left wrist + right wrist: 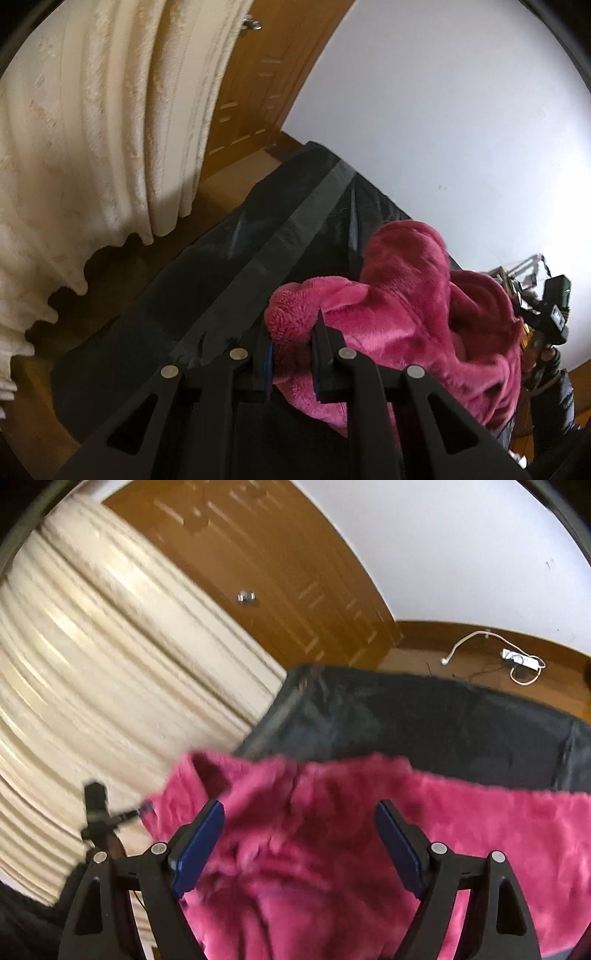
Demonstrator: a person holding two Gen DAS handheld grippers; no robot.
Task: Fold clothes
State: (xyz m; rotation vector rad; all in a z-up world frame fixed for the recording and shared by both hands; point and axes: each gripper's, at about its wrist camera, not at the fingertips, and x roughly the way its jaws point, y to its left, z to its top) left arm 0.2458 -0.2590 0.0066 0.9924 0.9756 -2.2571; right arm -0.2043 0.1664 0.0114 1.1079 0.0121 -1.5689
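Observation:
A fluffy pink fleece garment (399,314) lies bunched on a black-covered table (229,258). My left gripper (291,332) is shut on a thick fold at the garment's edge, with the fleece pinched between the blue pads. In the right wrist view the same pink garment (314,849) spreads under my right gripper (299,812), which is open, its blue pads (201,845) wide apart above the fleece. The right gripper also shows at the right edge of the left wrist view (554,310). The left gripper shows at the left of the right wrist view (122,814), at the garment's corner.
Cream curtains (92,147) hang to the left of the table. A brown wooden door (266,572) and wooden floor lie beyond. A white power strip with cable (517,659) lies on the floor by the white wall (443,110).

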